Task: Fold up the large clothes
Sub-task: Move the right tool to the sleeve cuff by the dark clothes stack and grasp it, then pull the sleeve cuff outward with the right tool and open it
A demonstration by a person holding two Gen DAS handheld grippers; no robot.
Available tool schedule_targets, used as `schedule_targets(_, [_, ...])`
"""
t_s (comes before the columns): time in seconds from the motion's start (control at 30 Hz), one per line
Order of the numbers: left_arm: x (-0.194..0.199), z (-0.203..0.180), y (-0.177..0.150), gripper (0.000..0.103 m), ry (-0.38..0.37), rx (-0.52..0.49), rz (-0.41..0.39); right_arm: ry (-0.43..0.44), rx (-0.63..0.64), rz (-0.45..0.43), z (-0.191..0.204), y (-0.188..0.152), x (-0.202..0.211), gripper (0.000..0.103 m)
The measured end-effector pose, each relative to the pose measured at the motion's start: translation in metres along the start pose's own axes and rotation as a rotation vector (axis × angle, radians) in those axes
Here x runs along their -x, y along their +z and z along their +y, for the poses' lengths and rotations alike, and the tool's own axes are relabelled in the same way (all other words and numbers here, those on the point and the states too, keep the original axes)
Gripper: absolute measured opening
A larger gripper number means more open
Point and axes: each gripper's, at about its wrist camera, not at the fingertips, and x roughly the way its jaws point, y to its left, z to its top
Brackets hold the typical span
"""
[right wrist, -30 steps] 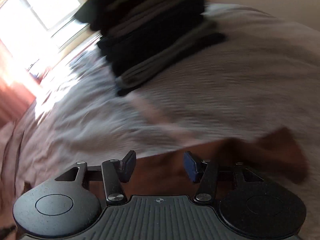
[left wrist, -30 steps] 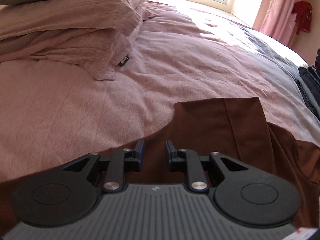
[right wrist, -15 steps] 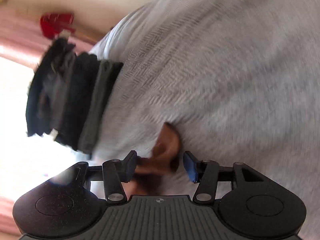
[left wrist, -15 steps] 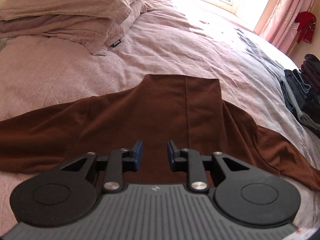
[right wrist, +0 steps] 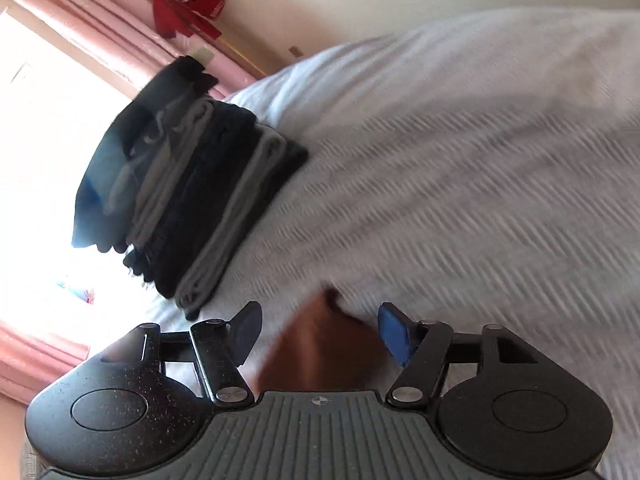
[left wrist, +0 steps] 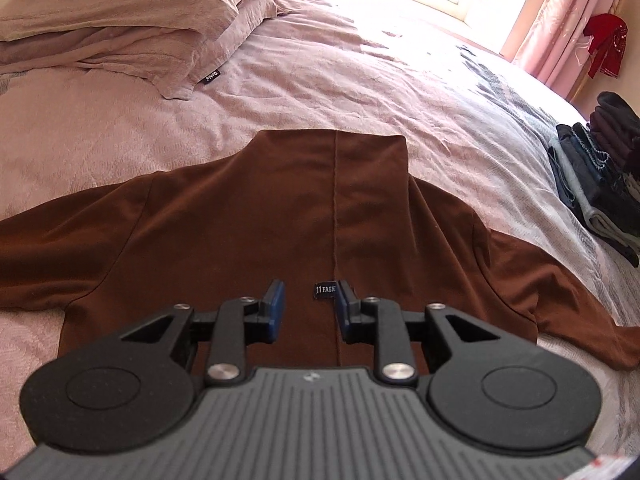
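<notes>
A brown long-sleeved top with a high collar lies flat on the pink bedcover, sleeves spread to both sides. A small dark label shows on its centre seam. My left gripper hovers over that label, jaws a narrow gap apart with nothing between them. In the right wrist view, the end of a brown sleeve lies in the gap of my right gripper. Its jaws are opening and the pads stand clear of the cloth.
A stack of folded dark and grey clothes sits on the bed to the right of the top; the left wrist view has this stack at its right edge. Pillows lie at the back left. Pink curtains and a red ornament hang by the bright window.
The left view has drawn back from the collar, so shoulders and both sleeves now show. The right view has rolled; the sleeve end came between the right jaws, which have since spread wider.
</notes>
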Motion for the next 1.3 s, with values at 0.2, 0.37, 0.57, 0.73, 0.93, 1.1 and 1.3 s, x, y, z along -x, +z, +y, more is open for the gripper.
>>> schedule_targets(0.2, [0.0,-0.003,-0.002,0.023,0.008,0.019,0.014,-0.02,-0.08,0.061,-0.033,-0.046,-0.007,0.016])
schedule_targets(0.37, [-0.002,-0.014,-0.003,0.023,-0.002,-0.014,0.02,-0.016,0.222,0.025,0.037,-0.039,-0.064,0.015])
schedule_targets(0.57, [-0.003,-0.024,-0.004,0.024,-0.013,-0.022,0.021,-0.136,0.63,0.069,0.089,-0.084,-0.059,0.047])
schedule_targets(0.73, [-0.005,-0.018,-0.004,0.024,0.003,-0.017,0.029,-0.083,0.394,0.052,0.054,-0.073,-0.053,0.048])
schedule_targets(0.93, [-0.009,-0.01,-0.006,0.024,0.015,0.018,0.043,0.016,0.196,0.068,0.042,-0.043,-0.096,0.01])
schedule_targets(1.1, [-0.001,-0.01,-0.008,0.025,0.026,-0.016,0.031,0.022,0.256,-0.122,0.052,-0.035,-0.031,0.0])
schedule_targets(1.3, [-0.002,0.001,-0.02,0.025,0.045,0.027,0.065,-0.162,0.169,-0.19,-0.007,-0.04,0.038,0.0])
